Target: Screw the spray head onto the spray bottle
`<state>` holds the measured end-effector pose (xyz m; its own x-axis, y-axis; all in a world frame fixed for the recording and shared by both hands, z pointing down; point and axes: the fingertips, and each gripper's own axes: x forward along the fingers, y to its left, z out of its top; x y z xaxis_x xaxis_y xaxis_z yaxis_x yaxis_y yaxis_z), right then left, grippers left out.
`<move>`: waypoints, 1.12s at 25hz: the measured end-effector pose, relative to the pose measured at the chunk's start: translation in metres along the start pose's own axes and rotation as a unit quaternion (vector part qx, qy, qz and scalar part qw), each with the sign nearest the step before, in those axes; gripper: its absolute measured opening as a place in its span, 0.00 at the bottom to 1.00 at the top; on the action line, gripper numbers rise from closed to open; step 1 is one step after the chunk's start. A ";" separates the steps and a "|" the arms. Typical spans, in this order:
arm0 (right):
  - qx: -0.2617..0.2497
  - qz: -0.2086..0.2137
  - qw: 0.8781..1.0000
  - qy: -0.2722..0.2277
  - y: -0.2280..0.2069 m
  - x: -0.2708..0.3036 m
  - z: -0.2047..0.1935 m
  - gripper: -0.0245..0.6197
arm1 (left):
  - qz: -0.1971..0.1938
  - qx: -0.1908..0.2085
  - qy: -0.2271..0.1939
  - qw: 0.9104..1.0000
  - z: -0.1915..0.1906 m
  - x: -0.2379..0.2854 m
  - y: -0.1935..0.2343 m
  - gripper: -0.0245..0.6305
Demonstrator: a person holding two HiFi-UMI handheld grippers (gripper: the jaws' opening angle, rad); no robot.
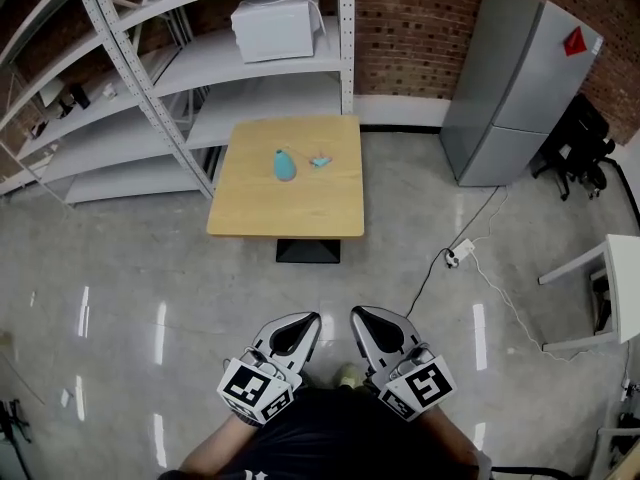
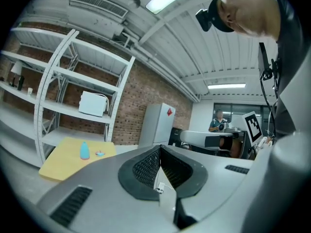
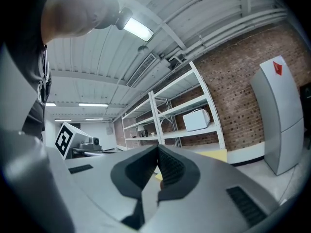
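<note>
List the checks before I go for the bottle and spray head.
1. Spray bottle on table: ok.
2. Spray head lies beside it, apart: ok.
3. Left gripper empty: ok.
4. Right gripper empty: ok.
5. Jaws open for a grasp: not ok, both shut.
6. Table in reach: not ok, it stands well ahead across the floor.

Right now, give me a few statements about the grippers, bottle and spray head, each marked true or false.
1. The left gripper and right gripper are shut and empty. True.
2. The head is screwed onto the bottle. False: it lies beside the bottle on the table, apart from it.
3. Both grippers hang over the table. False: they are short of it, over the floor.
4. A fridge stands right of the table. True.
</note>
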<state>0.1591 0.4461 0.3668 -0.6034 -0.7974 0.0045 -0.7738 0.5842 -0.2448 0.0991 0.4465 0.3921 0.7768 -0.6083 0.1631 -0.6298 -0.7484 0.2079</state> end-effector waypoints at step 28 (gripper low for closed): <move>0.055 -0.071 0.994 0.064 -0.183 0.405 -0.019 0.04 | 0.013 0.014 0.050 0.999 0.007 0.202 0.446 0.05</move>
<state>0.0527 0.0190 0.4316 -0.5146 -0.8407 0.1685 -0.8316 0.4415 -0.3369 -0.0246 -0.0120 0.5111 0.7555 -0.5996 0.2639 -0.6490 -0.7401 0.1763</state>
